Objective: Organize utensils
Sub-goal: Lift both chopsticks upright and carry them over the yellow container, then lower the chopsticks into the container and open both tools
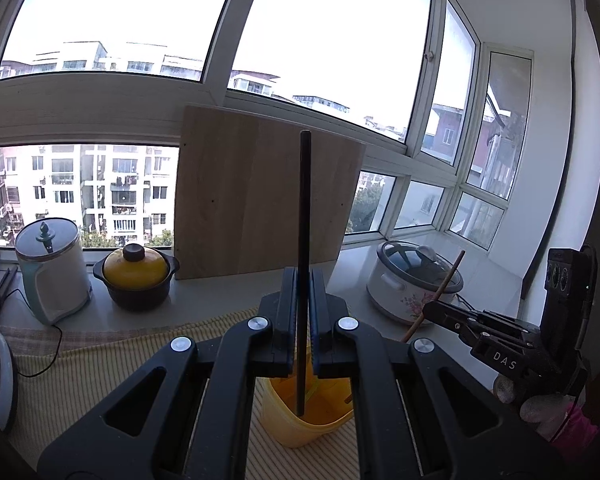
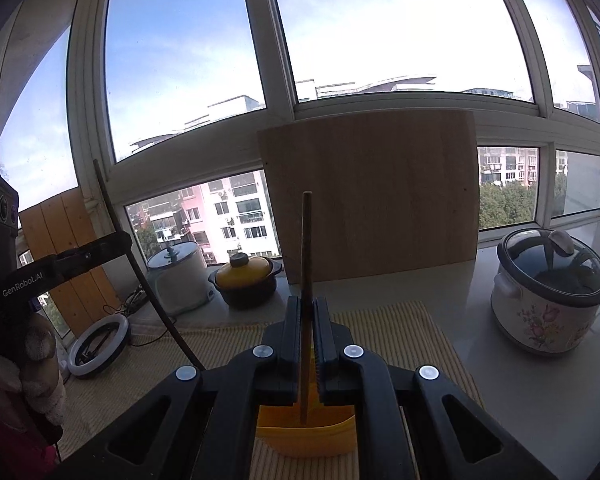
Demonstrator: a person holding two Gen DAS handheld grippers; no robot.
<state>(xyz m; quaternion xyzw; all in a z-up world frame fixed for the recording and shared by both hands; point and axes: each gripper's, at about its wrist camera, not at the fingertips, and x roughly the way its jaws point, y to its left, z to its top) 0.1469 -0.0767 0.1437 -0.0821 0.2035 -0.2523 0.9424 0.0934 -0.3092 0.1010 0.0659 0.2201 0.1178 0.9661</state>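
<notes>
While both grippers hang over the yellow container (image 1: 304,420), each is clamped on a single chopstick. The left gripper (image 1: 303,280) pinches a dark chopstick (image 1: 305,208) between its closed jaws; the stick stands nearly upright, its lower end just above or inside the mouth of the yellow container, though whether it touches the inside cannot be told. The right gripper (image 2: 308,312) is likewise closed on a brown wooden chopstick (image 2: 306,248), also upright, with its lower tip down at the container's opening. Seen from the left wrist, the right gripper sits to the right of the container, its stick tilted there. The container stands on a striped yellow cloth (image 2: 400,328). Behind the container a wooden board (image 1: 260,192) leans against the window. Left of the board sit a yellow-lidded black pot (image 1: 136,276) and a white kettle (image 1: 54,268); right of it sits a flowered slow cooker (image 2: 548,296). A gloved hand (image 2: 40,368) holds the left tool.
</notes>
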